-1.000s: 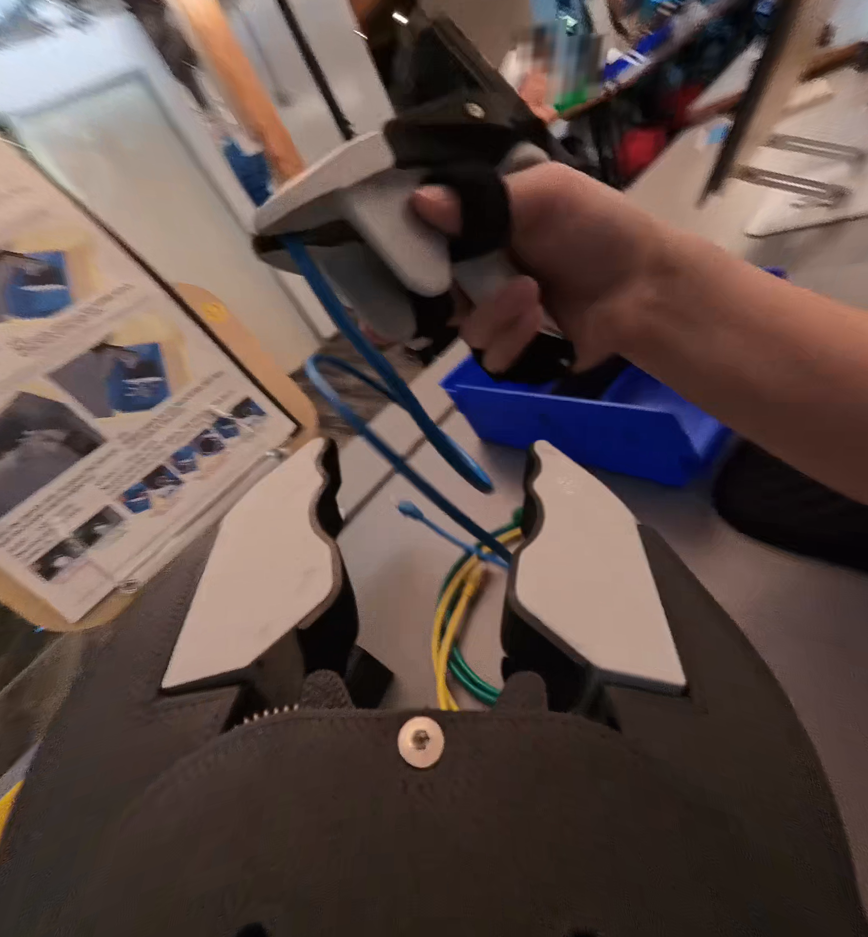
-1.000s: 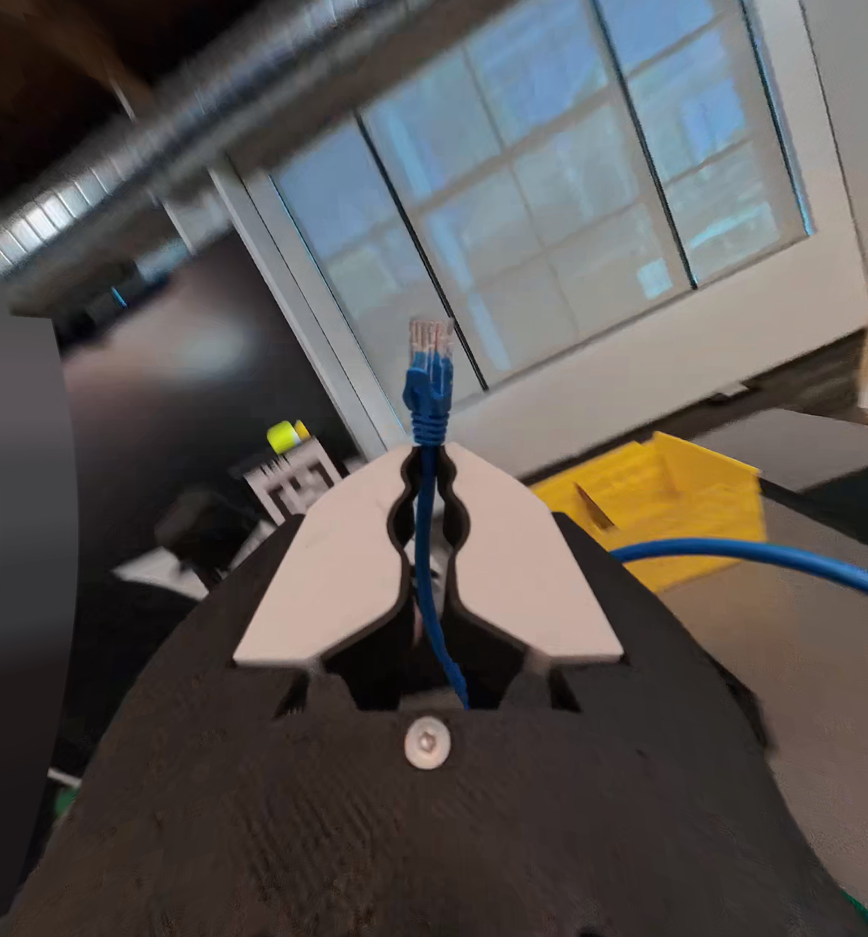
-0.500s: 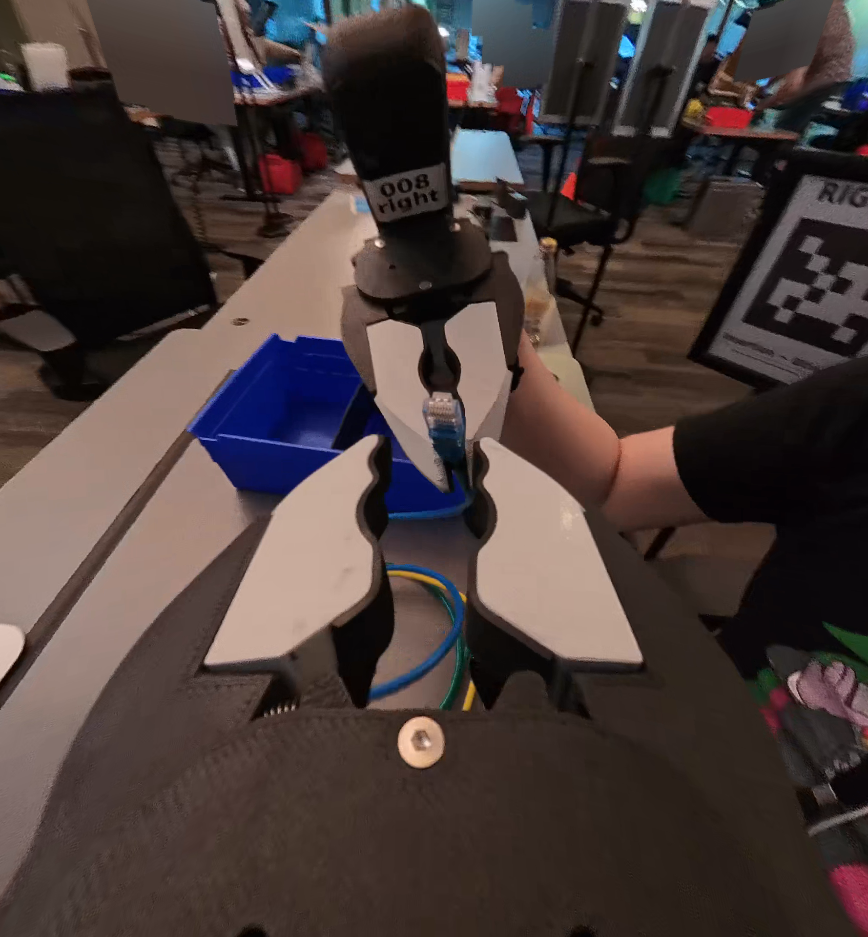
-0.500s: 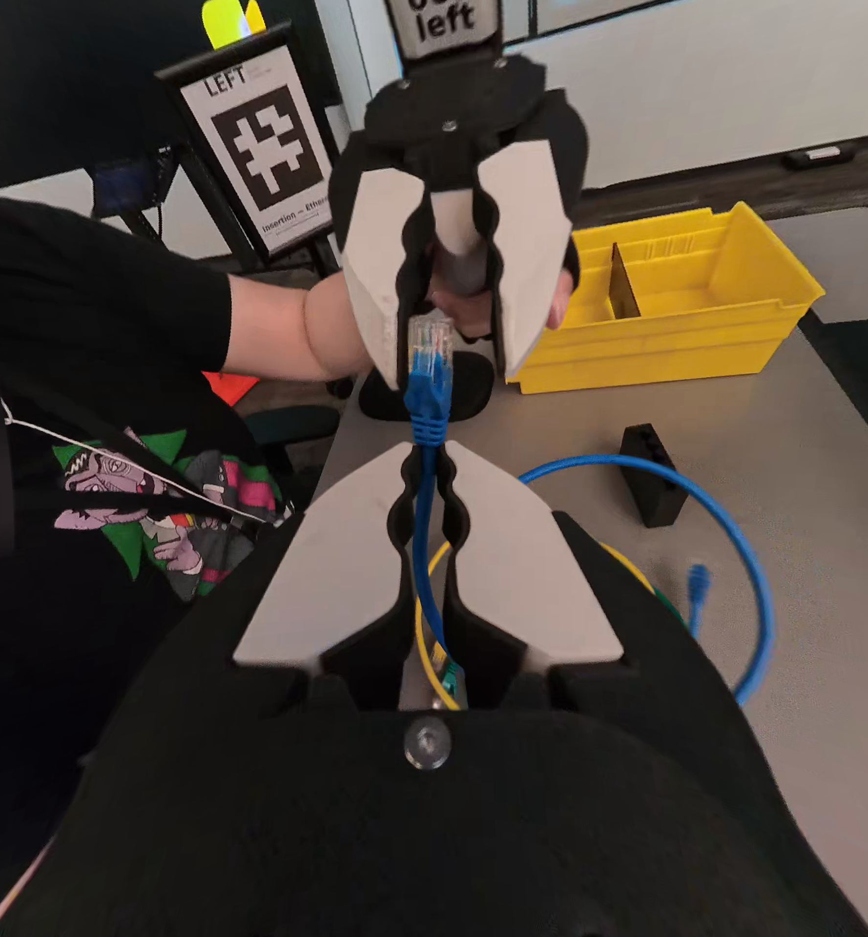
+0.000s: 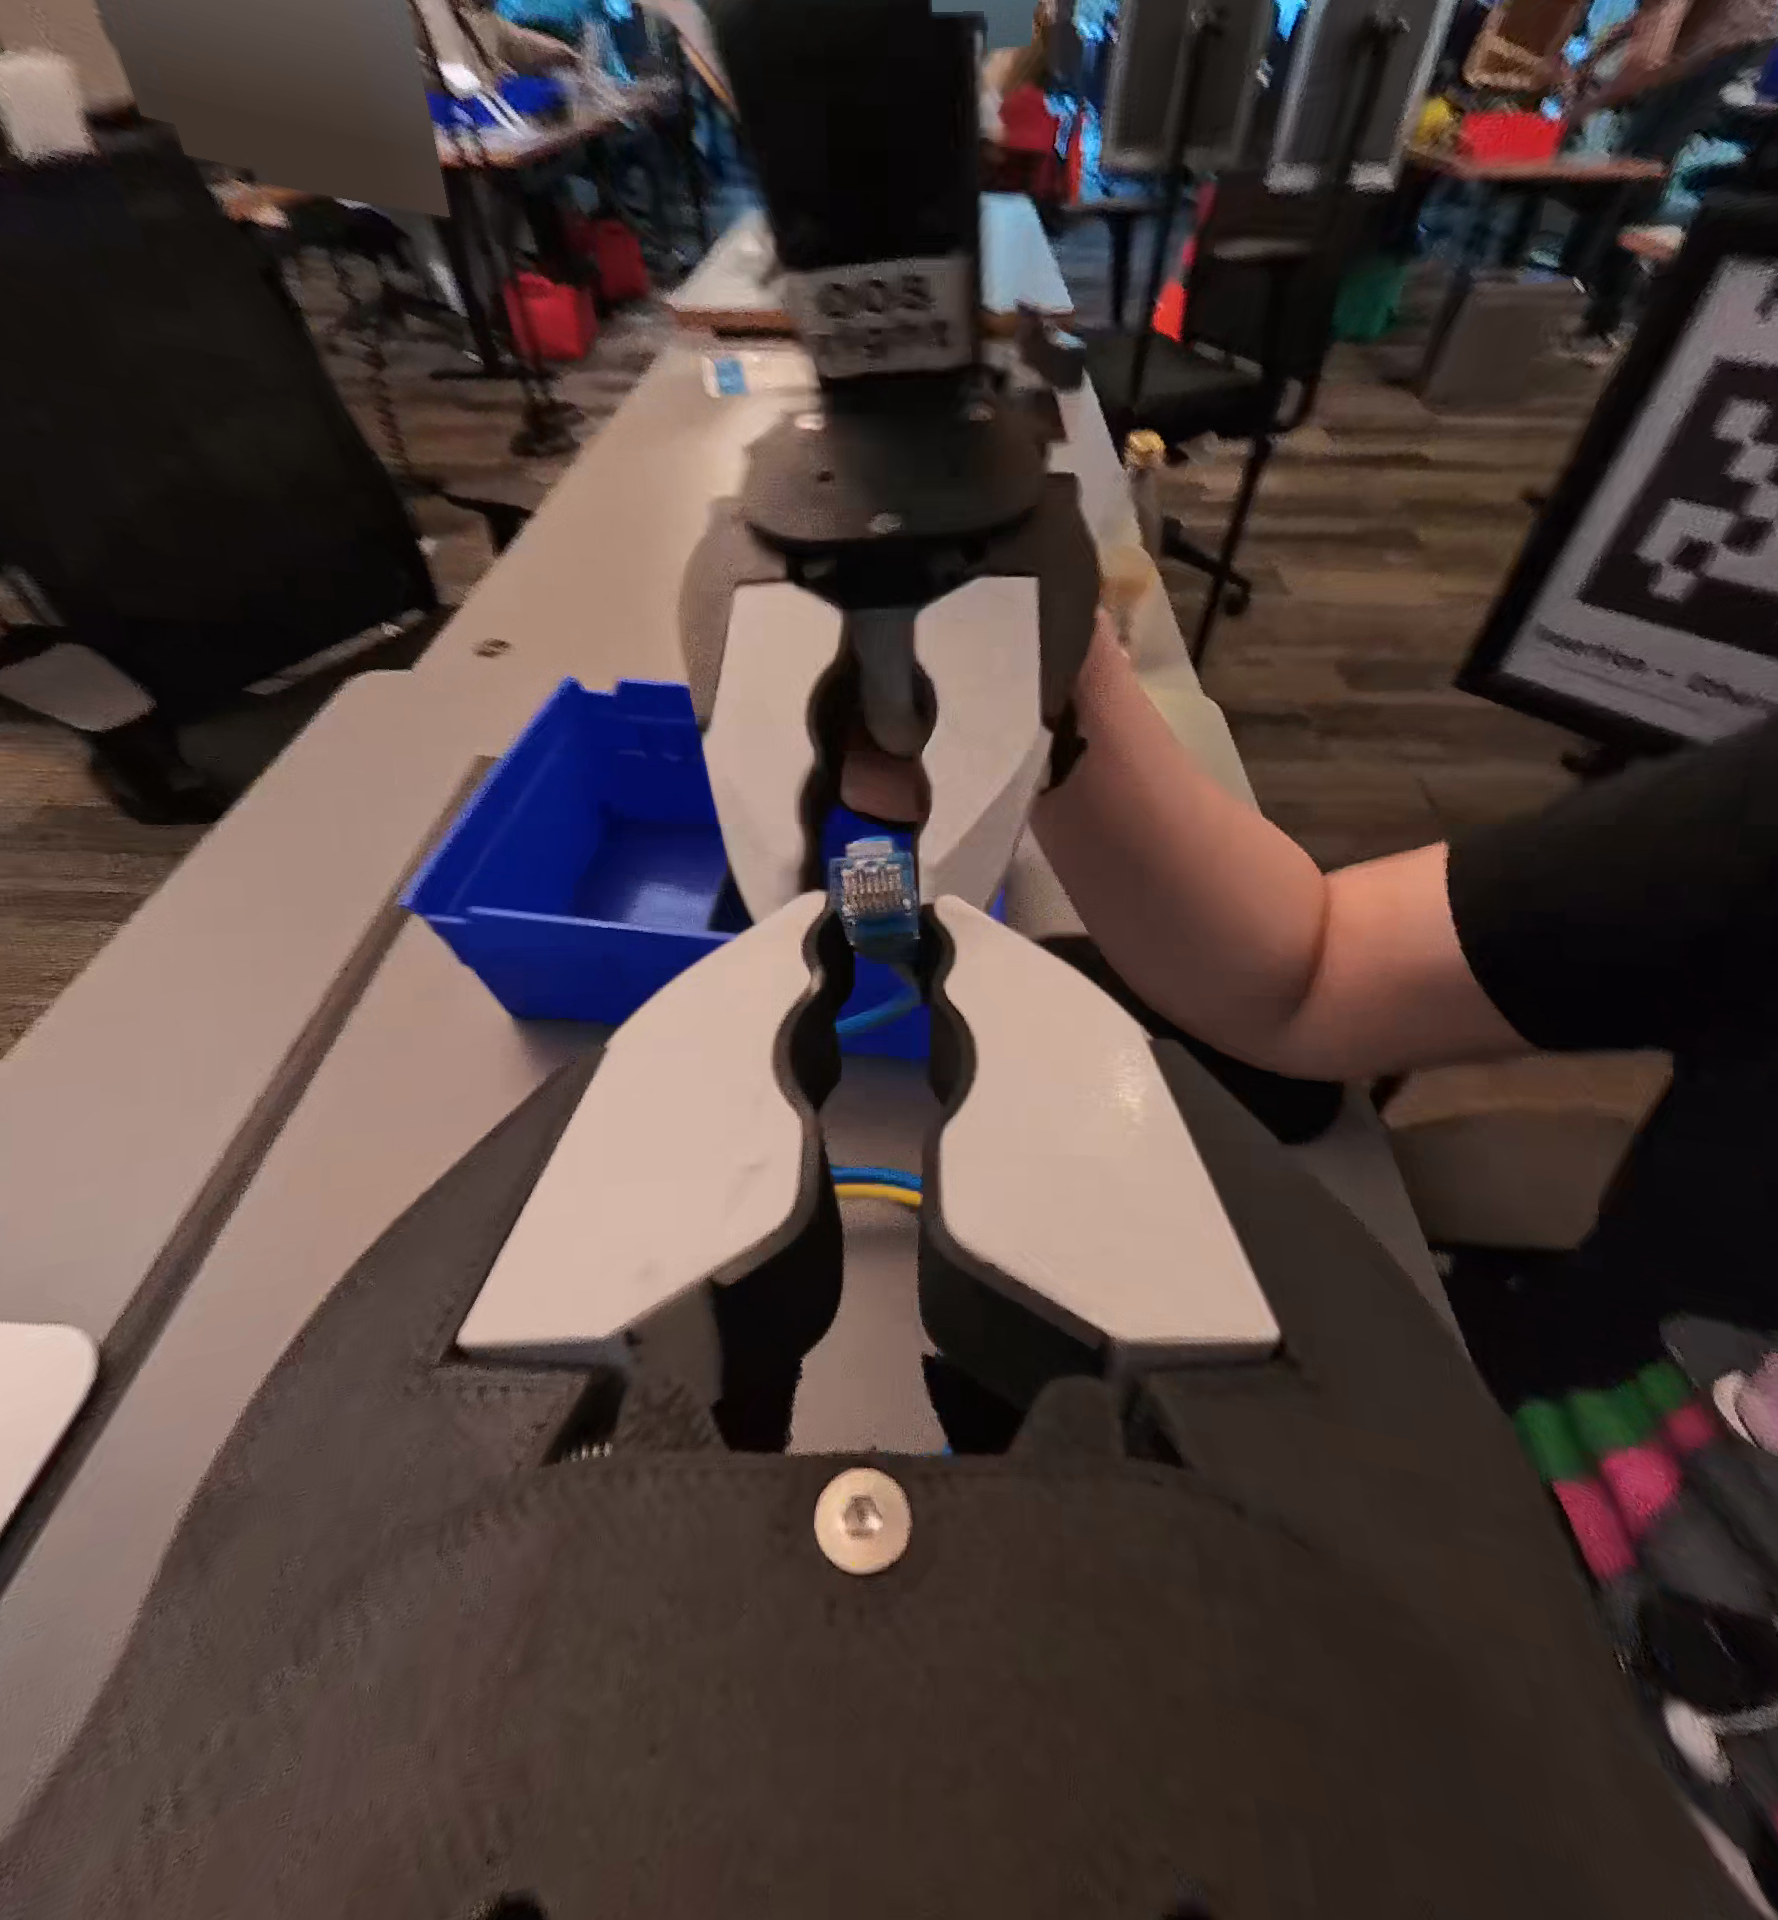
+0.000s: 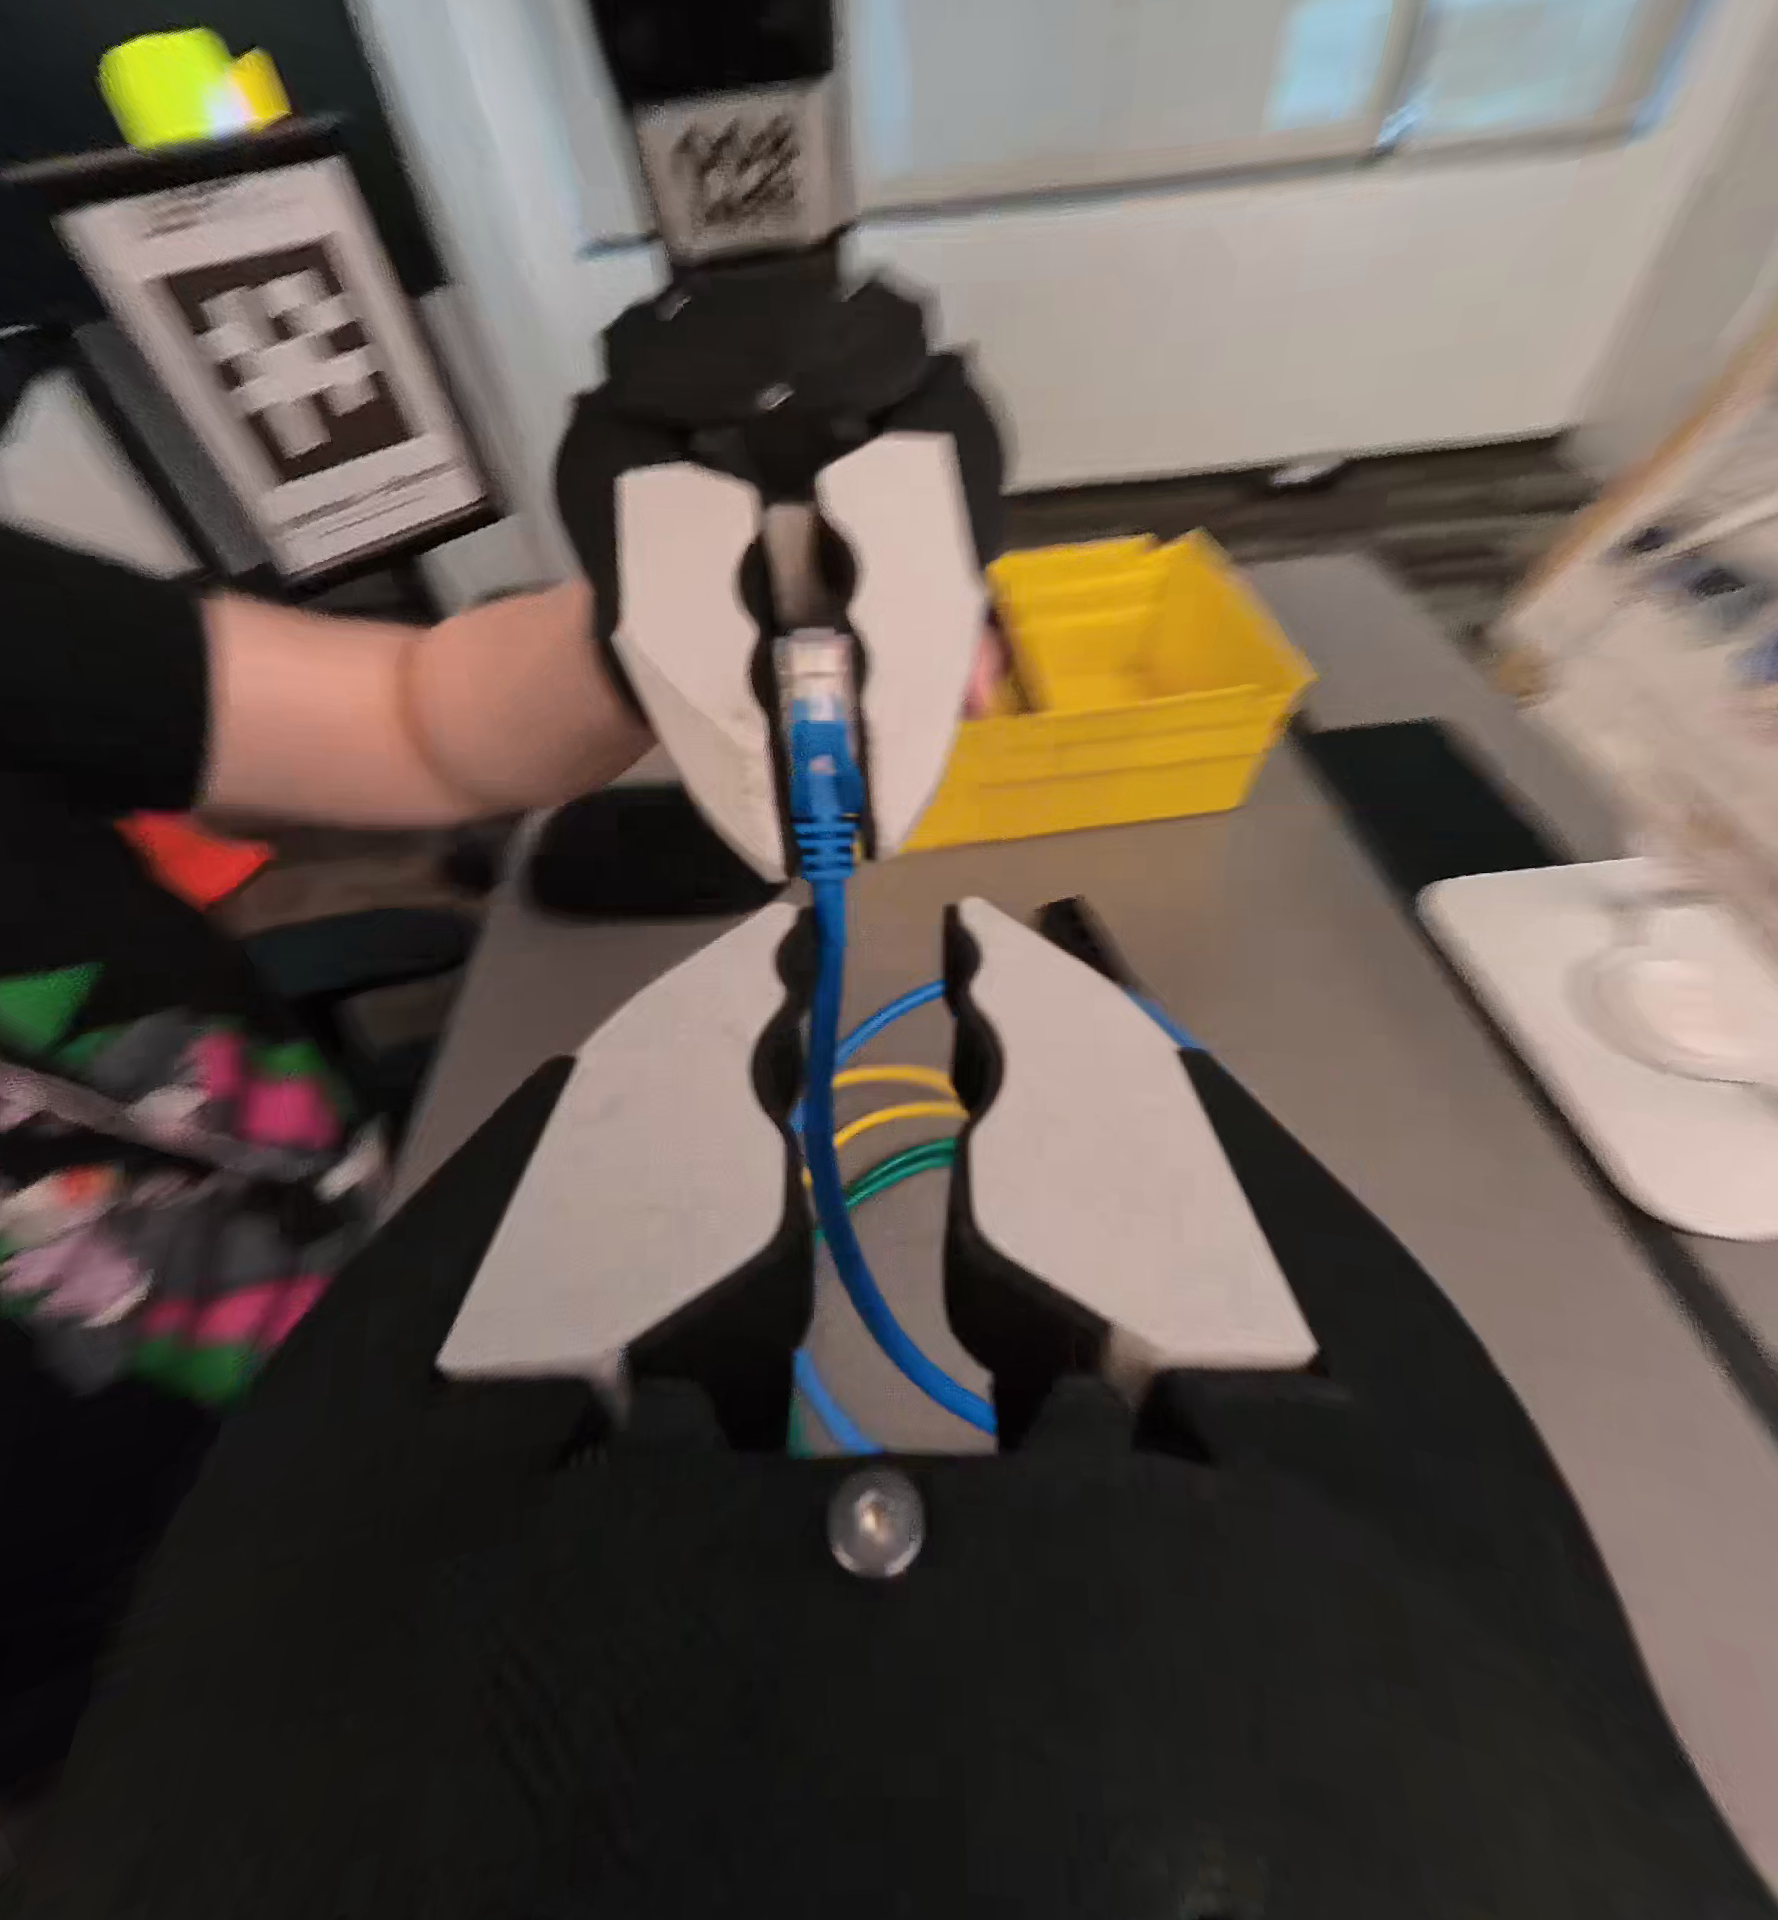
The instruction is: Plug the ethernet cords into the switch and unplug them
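Note:
My left gripper (image 5: 880, 914) is shut on the clear plug (image 5: 872, 896) of a blue ethernet cord, held in the air over the grey table (image 5: 241, 1039). My right gripper (image 6: 874, 914) faces it, tip to tip, and is open. The blue cord (image 6: 825, 1039) runs loose through its gap without being pinched. The right wrist view shows the left gripper (image 6: 823, 831) clamped on the plug (image 6: 814, 675). Yellow (image 6: 895, 1081) and green (image 6: 906, 1158) cords lie coiled on the table below. A small black box (image 6: 1072, 925), partly hidden behind my right finger, sits on the table.
A blue bin (image 5: 573, 883) stands on the table behind the right gripper. A yellow bin (image 6: 1124, 707) stands behind the left gripper. A white stand base (image 6: 1591, 1039) is at the right. Marker boards (image 5: 1747, 499) (image 6: 282, 384) and the person's arm (image 5: 1228, 935) flank the grippers. Only a small space, under 4 cm, lies between the two pairs of fingers.
The two grippers came together tip to tip. My left gripper closed on the blue plug and my right gripper opened off the cord.

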### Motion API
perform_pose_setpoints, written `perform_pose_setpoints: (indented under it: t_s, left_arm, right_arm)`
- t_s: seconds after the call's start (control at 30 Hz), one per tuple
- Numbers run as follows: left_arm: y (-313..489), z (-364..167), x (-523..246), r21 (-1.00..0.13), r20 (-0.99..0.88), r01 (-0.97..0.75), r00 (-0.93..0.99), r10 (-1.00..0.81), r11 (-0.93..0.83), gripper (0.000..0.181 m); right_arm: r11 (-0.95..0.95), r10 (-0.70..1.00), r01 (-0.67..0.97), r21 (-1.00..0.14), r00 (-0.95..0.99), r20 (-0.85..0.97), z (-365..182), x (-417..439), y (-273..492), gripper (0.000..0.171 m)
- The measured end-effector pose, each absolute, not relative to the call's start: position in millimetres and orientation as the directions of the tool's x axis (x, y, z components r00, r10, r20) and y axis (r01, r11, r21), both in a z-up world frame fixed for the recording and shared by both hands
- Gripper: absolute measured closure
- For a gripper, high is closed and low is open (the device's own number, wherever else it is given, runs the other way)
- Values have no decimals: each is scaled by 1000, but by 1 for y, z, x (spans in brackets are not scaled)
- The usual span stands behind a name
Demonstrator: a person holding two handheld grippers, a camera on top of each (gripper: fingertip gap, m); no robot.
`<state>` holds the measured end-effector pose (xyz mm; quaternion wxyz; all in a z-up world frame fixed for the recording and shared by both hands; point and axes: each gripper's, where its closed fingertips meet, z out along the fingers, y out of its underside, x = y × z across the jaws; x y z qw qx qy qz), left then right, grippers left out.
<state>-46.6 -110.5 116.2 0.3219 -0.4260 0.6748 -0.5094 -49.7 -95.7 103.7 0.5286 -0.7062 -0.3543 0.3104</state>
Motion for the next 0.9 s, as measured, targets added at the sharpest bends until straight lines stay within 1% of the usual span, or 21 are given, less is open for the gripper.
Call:
perform_pose_setpoints:
  t_s: [0.03, 0.07, 0.1, 0.13, 0.17, 0.2, 0.23, 0.27, 0.33, 0.37, 0.43, 0.47, 0.5, 0.53, 0.6, 0.63, 0.67, 0.77, 0.83, 0.9]
  left_arm:
    - [-102, 125, -45, -971, 9, -225, -390, -921, 86, 170]
    - [-93, 134, -43, -978, 27, -201, -352, -936, 48, 170]
    - [-84, 143, -43, -984, 50, -178, -320, -946, 8, 170]
    - [-75, 153, -42, -988, 75, -150, -287, -955, -32, 170]
    - [-67, 164, -42, -991, 100, -118, -266, -959, -71, 170]
    - [-62, 174, -42, -991, 122, -85, -254, -959, -104, 170]
    - [-57, 185, -42, -990, 140, -48, -243, -960, -132, 169]
    - [-55, 195, -43, -988, 151, -17, -246, -957, -151, 169]
    - [-55, 210, -46, -986, 150, 27, -254, -955, -162, 170]
    - [-57, 215, -47, -987, 142, 39, -260, -955, -157, 170]
    - [-63, 220, -51, -989, 119, 49, -270, -956, -137, 170]
    - [-66, 221, -53, -991, 102, 55, -268, -958, -121, 170]
    - [-69, 220, -56, -993, 87, 54, -275, -958, -105, 171]
    - [-71, 218, -58, -994, 84, 47, -280, -956, -101, 170]
    - [-76, 215, -62, -991, 106, 47, -301, -948, -126, 170]
    - [-77, 213, -63, -989, 120, 49, -311, -943, -142, 170]
    - [-78, 212, -64, -987, 129, 53, -322, -938, -154, 170]
    - [-85, 209, -66, -982, 154, 50, -364, -919, -185, 170]
    - [-91, 209, -66, -978, 168, 50, -399, -901, -204, 170]
    - [-98, 208, -66, -978, 170, 38, -429, -887, -206, 170]
  right_arm:
    - [-130, 765, 135, -982, 644, -13, 119, -37, -88, 141]
    - [-32, 692, 102, -994, 720, 51, 139, -24, -84, 140]
    - [108, 644, 73, -991, 755, 126, 163, -19, -91, 140]
    - [265, 632, 44, -963, 747, 208, 186, -25, -108, 141]
    - [403, 659, 26, -915, 685, 310, 198, -41, -132, 146]
    - [483, 691, -2, -876, 615, 380, 203, -60, -150, 151]
    - [486, 735, -35, -873, 557, 387, 204, -77, -158, 151]
    - [445, 785, -82, -892, 515, 345, 203, -92, -158, 150]
    - [281, 871, -195, -940, 463, 164, 194, -114, -138, 151]
    - [173, 889, -204, -964, 454, 63, 182, -123, -121, 152]
    - [30, 837, -242, -970, 537, -108, 160, -127, -81, 152]
    - [17, 806, -304, -953, 568, -167, 158, -122, -67, 148]
    - [45, 775, -379, -924, 597, -207, 160, -112, -58, 141]
    - [115, 757, -440, -891, 620, -209, 165, -101, -54, 137]
    - [286, 743, -533, -796, 648, -167, 182, -78, -64, 136]
    - [345, 760, -569, -747, 636, -133, 191, -72, -74, 137]
    - [364, 773, -588, -722, 623, -118, 197, -68, -82, 139]
    - [328, 805, -579, -746, 584, -100, 202, -71, -90, 137]
    - [323, 828, -593, -737, 554, -83, 207, -74, -98, 142]
    - [332, 813, -571, -751, 577, -80, 208, -74, -99, 150]
